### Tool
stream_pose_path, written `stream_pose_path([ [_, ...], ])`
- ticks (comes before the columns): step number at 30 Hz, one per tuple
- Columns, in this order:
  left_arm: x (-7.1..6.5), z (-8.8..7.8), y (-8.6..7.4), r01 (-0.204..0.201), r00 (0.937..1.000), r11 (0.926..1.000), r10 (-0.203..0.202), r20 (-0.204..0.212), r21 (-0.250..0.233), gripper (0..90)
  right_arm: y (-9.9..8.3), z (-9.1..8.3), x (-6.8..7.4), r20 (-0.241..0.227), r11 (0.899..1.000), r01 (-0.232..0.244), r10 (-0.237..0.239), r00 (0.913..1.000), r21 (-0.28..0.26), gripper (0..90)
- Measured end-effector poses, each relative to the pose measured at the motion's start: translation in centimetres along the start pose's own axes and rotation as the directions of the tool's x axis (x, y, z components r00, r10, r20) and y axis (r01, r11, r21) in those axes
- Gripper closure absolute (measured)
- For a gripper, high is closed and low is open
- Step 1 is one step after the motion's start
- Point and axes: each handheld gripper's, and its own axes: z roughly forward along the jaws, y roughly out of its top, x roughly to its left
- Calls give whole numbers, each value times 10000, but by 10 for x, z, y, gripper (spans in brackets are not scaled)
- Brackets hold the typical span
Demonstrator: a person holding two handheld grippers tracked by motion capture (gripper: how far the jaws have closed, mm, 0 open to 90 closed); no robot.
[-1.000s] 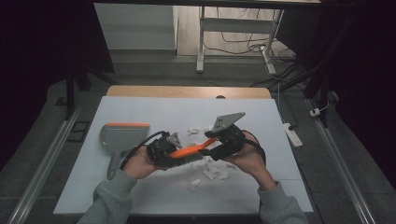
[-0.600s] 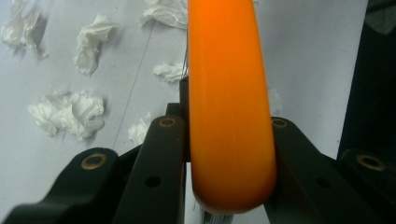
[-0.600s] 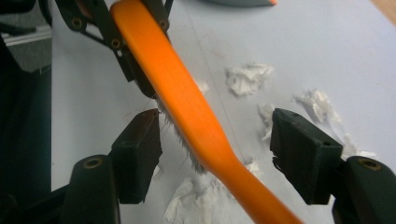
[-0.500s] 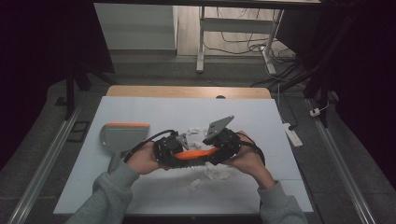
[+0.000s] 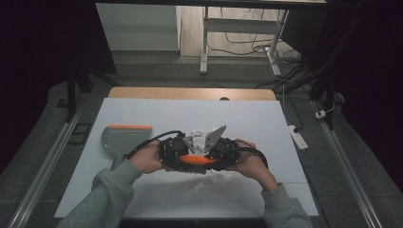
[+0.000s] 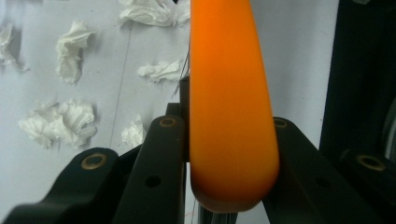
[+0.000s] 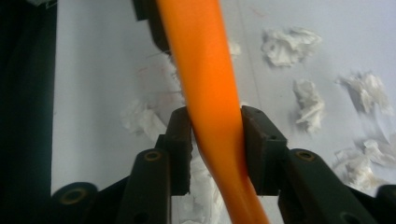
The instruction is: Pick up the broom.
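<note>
High view: we hold the orange brush handle (image 5: 197, 160) between both hand-held grippers over the bench (image 5: 266, 123), amid the paper scraps (image 5: 197, 134). Left hand-held gripper (image 6: 224, 140) is clamped on its thick end; right hand-held gripper (image 7: 215, 140) has just closed on the narrow part. Keep both grips square and level before sweeping toward the dustpan (image 5: 124, 137). Bristle end is hidden behind our hands.

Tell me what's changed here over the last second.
The right gripper came down beside the left gripper, and its jaws have just been closing; they now clamp the orange handle too. The left gripper stays shut on the handle. The dustpan and the paper scraps haven't moved.
</note>
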Motion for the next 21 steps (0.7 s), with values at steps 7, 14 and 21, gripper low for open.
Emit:
stream_pose_path([
  [7, -2, -7, -9, -331, 9944, 9941, 223, -1032, -1035, 735, -1, -6, -1, 196, 9994, 57, -50, 9998, -348, 684],
  [14, -10, -22, -33, 628, 9540, 9651, -1329, -2688, -2543, 392, -11, -12, -12, 637, 9941, -857, 899, 9939, -660, 696],
  [21, -26, -25, -75, 1690, 8972, 9172, -2947, -3290, -3607, 322, -16, -18, -21, 889, 9865, -1311, 1399, 9862, -979, 696],
])
